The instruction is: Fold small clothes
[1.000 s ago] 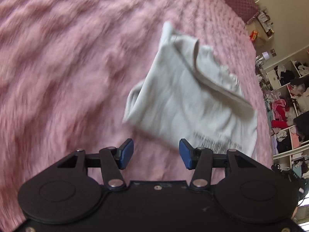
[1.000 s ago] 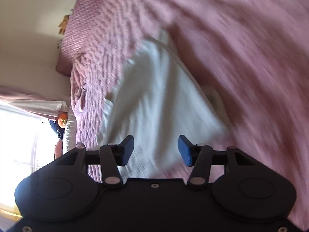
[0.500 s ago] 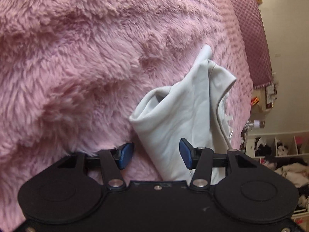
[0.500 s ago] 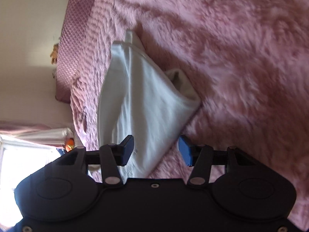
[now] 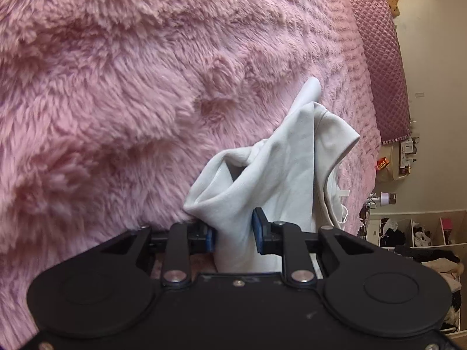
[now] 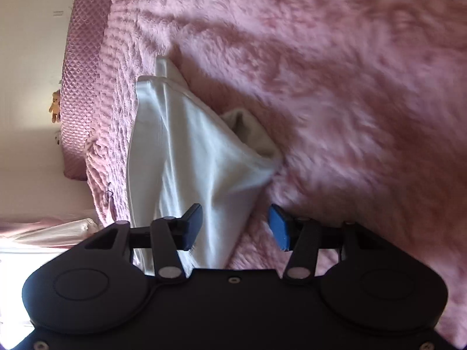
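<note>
White cotton, a small garment [image 5: 280, 175], is lying crumpled on the fluffy pink blanket [image 5: 116, 87] covering the bed. The left tool [image 5: 233, 230] is closing its blue pads on a bunched near fold of the garment, which is sitting between them and touching both. The right tool [image 6: 236, 224] is hovering with its jaws standing apart over the garment's near edge, gripping nothing. A quilted headboard [image 6: 78, 73] is standing at the far end.

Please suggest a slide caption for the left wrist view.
Left hand-held gripper closing on a bunched white garment lying on a fluffy pink blanket.
</note>
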{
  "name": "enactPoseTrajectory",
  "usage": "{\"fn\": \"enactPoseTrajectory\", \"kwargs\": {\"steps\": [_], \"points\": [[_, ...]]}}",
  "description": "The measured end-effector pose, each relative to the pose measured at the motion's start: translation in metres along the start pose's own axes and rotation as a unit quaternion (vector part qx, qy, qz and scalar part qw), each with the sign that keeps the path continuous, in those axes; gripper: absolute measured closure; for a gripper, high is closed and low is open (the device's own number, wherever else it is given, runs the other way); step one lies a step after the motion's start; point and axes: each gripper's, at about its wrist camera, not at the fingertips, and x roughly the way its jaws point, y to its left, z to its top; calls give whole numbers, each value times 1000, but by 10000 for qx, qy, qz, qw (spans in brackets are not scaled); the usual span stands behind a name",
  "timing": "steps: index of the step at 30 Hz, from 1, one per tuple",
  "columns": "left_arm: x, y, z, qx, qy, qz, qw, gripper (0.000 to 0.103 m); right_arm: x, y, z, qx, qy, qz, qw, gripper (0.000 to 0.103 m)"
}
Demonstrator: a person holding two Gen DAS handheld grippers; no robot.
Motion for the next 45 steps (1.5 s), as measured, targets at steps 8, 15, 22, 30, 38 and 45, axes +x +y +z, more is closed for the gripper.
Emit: {"fn": "enactPoseTrajectory", "kwargs": {"steps": [8,15,22,30,38,45], "points": [[1,-8,2,135,-21,194,9997,81,9,-13,22,397,-637,284,9968,52],[4,-16,3,359,-40,356,9987,85,7,-4,21,8,-580,242,9980,58],[-15,-45,2,820,-277,461,9952,101,-2,17,24,-87,-588,48,9982,94],[-76,-65,-22,1118,-183,87,9935,102,-66,57,11,-900,-565,572,9927,97],[-114,26,-88,1547,551,762,9835,98,-129,-28,-21,-852,-245,-44,9961,95],[-139,46,-99,2392,408,1326,9610,69,-125,-78,-19,-926,-7,-610,9938,81]]}}
